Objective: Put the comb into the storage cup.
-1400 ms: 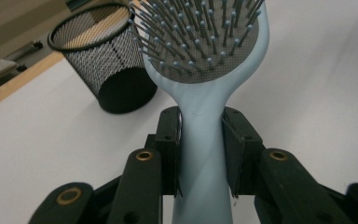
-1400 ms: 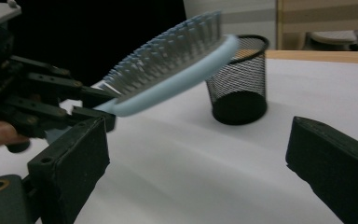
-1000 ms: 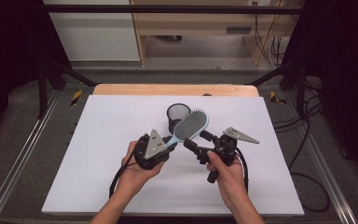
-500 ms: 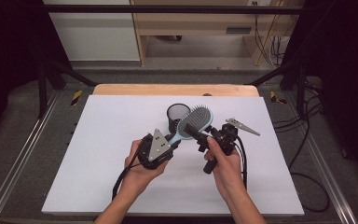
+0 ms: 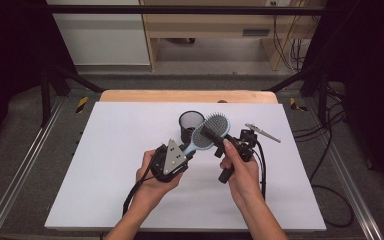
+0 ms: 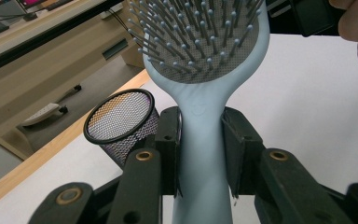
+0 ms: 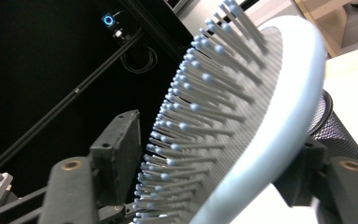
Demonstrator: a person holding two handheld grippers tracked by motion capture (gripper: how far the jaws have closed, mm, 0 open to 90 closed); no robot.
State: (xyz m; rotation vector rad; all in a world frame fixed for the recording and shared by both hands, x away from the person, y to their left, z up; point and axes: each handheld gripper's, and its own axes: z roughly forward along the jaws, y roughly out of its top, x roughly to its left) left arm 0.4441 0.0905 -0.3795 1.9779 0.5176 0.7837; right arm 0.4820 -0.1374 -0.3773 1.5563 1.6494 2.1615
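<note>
One hairbrush [image 5: 211,132] is in play, pale blue with grey bristles, and it's up off the white worktop [image 5: 105,165], held between two tools. The left hand-held gripper [image 5: 186,151] has its jaws pinched on the brush's handle; the left gripper view shows the handle [image 6: 201,154] running straight up between the two black pads, both pressed against its sides. Over on the other side, the right hand-held gripper [image 5: 219,139] has its jaws around the brush head, and they have just been closing in: in the right gripper view one pad sits at the bristle tips and the other behind the blue back [image 7: 279,135], though whether they press yet I cannot tell. Two hands are at work, the left hand [image 5: 152,175] and the right hand [image 5: 240,167], one per gripper. One black mesh cup [image 5: 190,123] stands upright on the worktop just behind the brush, open mouth up, with the brush head hanging close beside its rim
</note>
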